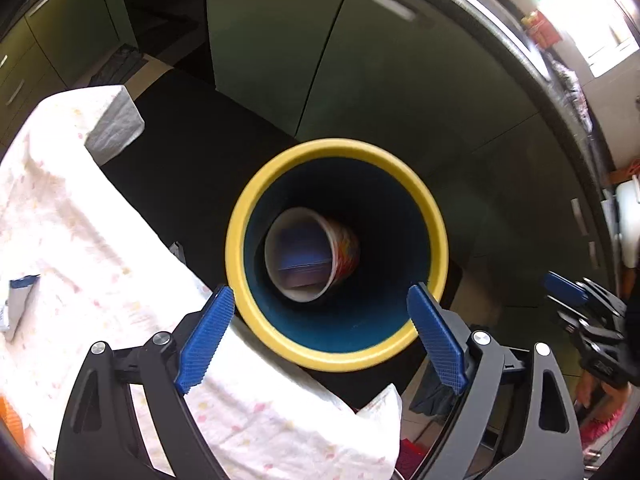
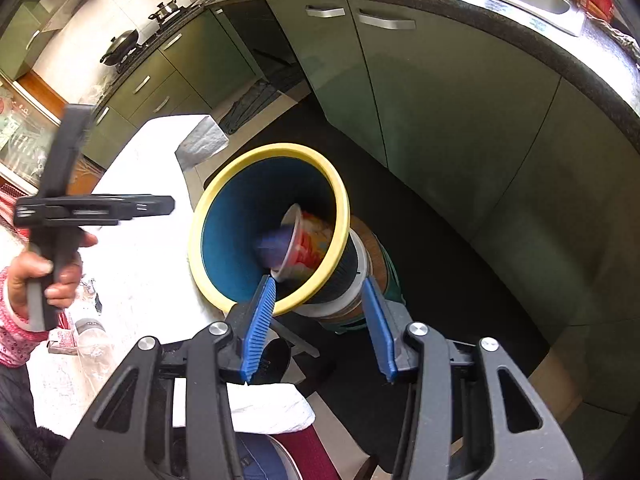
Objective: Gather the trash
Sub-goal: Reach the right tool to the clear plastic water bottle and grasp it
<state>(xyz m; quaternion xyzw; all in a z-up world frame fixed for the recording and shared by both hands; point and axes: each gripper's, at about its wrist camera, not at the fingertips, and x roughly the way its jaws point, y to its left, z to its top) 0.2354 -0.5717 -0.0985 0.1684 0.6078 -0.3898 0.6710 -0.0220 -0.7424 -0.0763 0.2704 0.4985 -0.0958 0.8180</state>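
Note:
A blue trash bin with a yellow rim [image 1: 336,148] stands beside the table; it also shows in the right wrist view [image 2: 276,150]. A colourful paper cup [image 1: 312,252] lies inside it, also seen from the right [image 2: 304,244]. My left gripper [image 1: 320,304] is open and empty above the bin's mouth. My right gripper [image 2: 320,296] is open and empty, its fingers on either side of the bin's near rim and wall. The left gripper also shows in the right wrist view [image 2: 168,204]. An empty plastic bottle [image 2: 94,344] lies on the table.
The table carries a white patterned cloth [image 1: 80,240], also seen from the right [image 2: 140,240]. A small carton [image 2: 60,340] lies by the bottle. Green kitchen cabinets [image 2: 440,100] and a dark counter edge [image 2: 520,12] stand behind the bin. A dark mat [image 1: 192,148] covers the floor.

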